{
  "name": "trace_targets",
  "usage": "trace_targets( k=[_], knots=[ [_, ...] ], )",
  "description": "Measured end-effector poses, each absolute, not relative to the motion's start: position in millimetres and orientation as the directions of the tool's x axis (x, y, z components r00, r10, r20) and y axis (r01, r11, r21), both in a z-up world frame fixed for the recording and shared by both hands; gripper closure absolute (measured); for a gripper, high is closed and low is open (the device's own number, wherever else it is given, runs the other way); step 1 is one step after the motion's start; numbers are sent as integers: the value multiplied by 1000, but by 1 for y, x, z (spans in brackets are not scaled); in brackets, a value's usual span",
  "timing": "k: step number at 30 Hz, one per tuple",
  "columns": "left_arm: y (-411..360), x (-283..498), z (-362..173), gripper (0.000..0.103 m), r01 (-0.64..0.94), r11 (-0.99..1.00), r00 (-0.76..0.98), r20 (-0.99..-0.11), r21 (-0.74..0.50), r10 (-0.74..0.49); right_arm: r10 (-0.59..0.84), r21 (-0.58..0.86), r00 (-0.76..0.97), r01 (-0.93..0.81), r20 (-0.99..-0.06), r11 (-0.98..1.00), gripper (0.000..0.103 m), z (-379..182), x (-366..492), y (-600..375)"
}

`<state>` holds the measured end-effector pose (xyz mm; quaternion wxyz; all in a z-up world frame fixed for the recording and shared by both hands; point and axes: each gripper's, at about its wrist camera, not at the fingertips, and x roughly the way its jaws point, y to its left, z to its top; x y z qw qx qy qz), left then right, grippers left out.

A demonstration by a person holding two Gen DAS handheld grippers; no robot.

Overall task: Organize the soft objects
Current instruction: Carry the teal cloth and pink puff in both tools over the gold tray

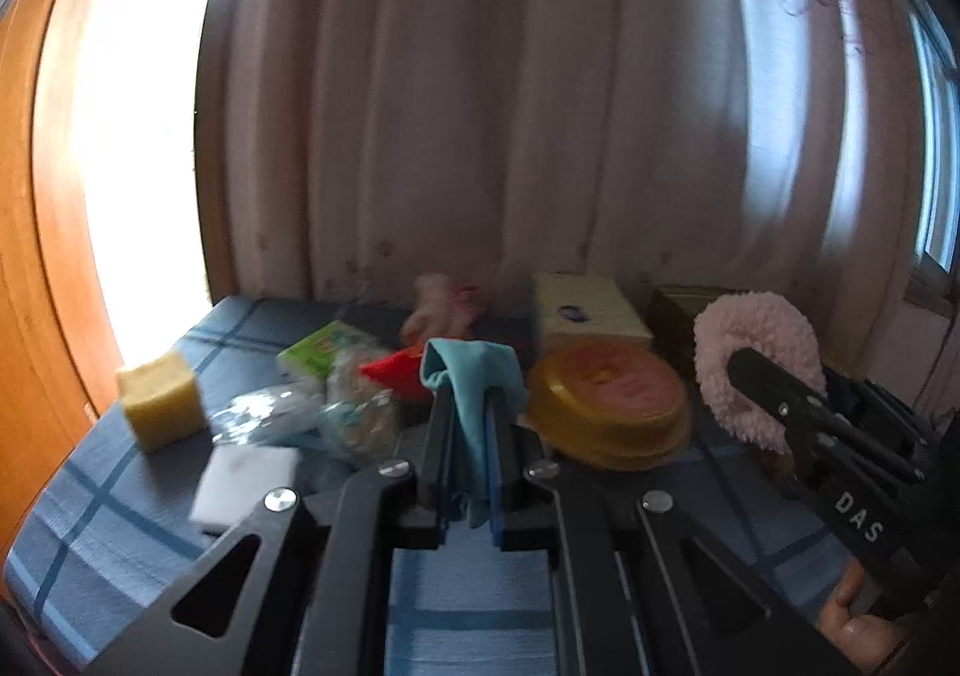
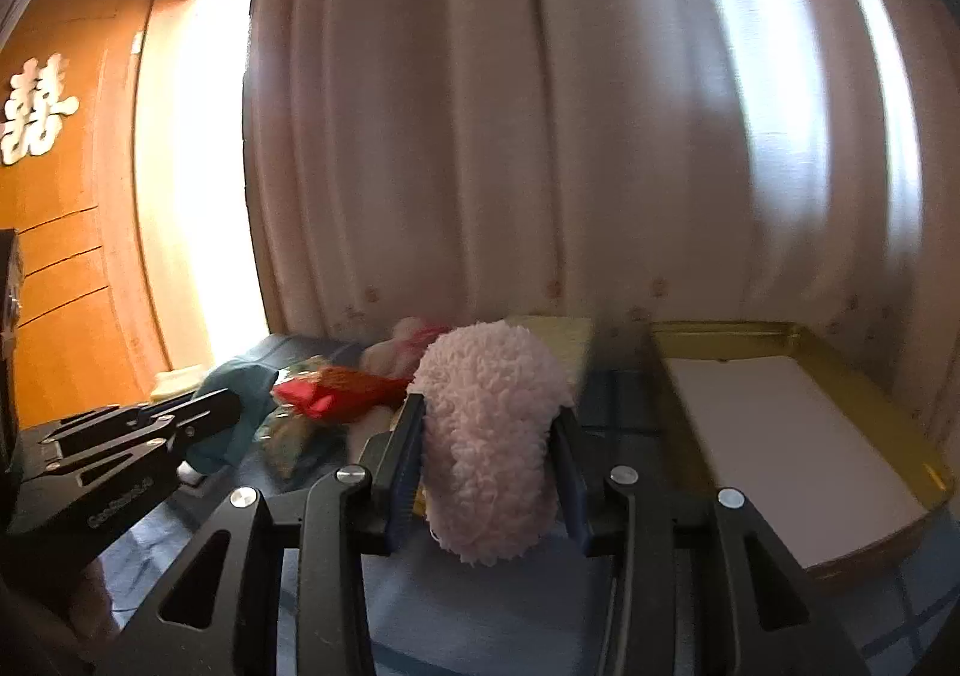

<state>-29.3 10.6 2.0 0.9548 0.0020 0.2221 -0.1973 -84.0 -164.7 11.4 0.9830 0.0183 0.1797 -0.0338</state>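
The left gripper (image 1: pixel 471 406) has its jaws pinched on a teal cloth (image 1: pixel 465 376), which drapes over the tips and hangs down between them. It looks thin, limp and light; it will sag and swing, so a bunched fold, as held here, is probably the safest hold. A single edge could slide out.

The right gripper (image 2: pixel 489 436) has its jaws squeezed on a pink fluffy pad (image 2: pixel 489 424), gripped across its middle with both ends bulging out above and below. It seems light and springy; the pile gives under pressure, so the hold has to go deep into the body, not just the fuzz.

Both things are lifted above the surface (image 1: pixel 108 502), a blue checked cloth. To the right lies a gold tray (image 2: pixel 804 340) with a white lining, likely the place for them.

Beyond the left jaws sit a yellow lid (image 1: pixel 606 406), a red item (image 1: pixel 393 373) and crinkly clear packets (image 1: pixel 312 415). Further left are a yellow sponge (image 1: pixel 159 403) and a white sponge (image 1: pixel 246 478), both soft and light, best taken across their flat sides. A pink plush toy (image 1: pixel 438 304) lies far back, blurred.
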Motion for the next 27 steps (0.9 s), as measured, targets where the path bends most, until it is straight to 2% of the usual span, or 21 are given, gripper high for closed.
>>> trace_targets(
  k=[10, 15, 27],
  knots=[
    [-37, -41, 15, 97, 454, 889, 812, -383, -60, -441, -200, -13, 925, 207, -322, 978, 61, 16, -103, -213],
    [-59, -49, 21, 97, 489, 871, 797, -377, -54, -471, -238, 4, 918, 252, -318, 968, 61, 18, -112, -236],
    [-117, -58, 28, 97, 563, 826, 767, -361, -19, -531, -345, -63, 890, 342, -298, 937, 61, 24, -128, -281]
  ],
)
